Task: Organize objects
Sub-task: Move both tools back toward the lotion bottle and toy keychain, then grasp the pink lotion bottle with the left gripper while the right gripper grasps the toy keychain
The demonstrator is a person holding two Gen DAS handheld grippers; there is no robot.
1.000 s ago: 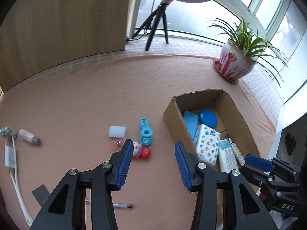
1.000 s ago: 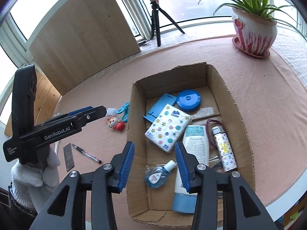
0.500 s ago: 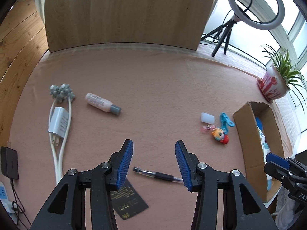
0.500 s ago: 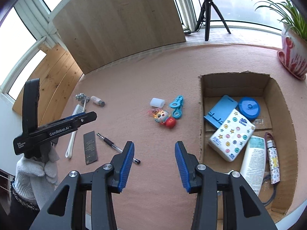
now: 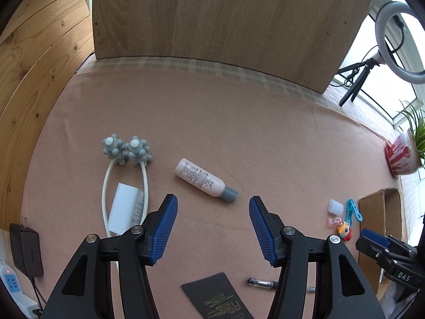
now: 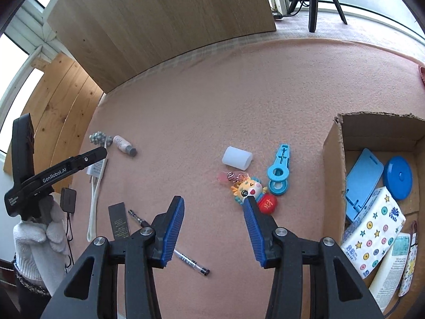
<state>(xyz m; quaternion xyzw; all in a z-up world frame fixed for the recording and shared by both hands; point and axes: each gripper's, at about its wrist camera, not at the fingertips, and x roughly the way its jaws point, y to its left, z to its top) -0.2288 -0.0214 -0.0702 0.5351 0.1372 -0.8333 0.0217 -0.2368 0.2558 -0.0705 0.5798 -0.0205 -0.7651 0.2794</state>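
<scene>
In the left wrist view, the white charger block [image 5: 124, 211] is partly hidden by the left gripper [image 5: 212, 226], whose jaws are opening with nothing between them, below the pale pink bottle with a grey cap [image 5: 204, 180]. The open brown cardboard box [image 6: 334, 164] is cut off rightward. The right gripper [image 6: 213, 222] is opening, empty, over the partly hidden clear pen [image 6: 190, 261].
</scene>
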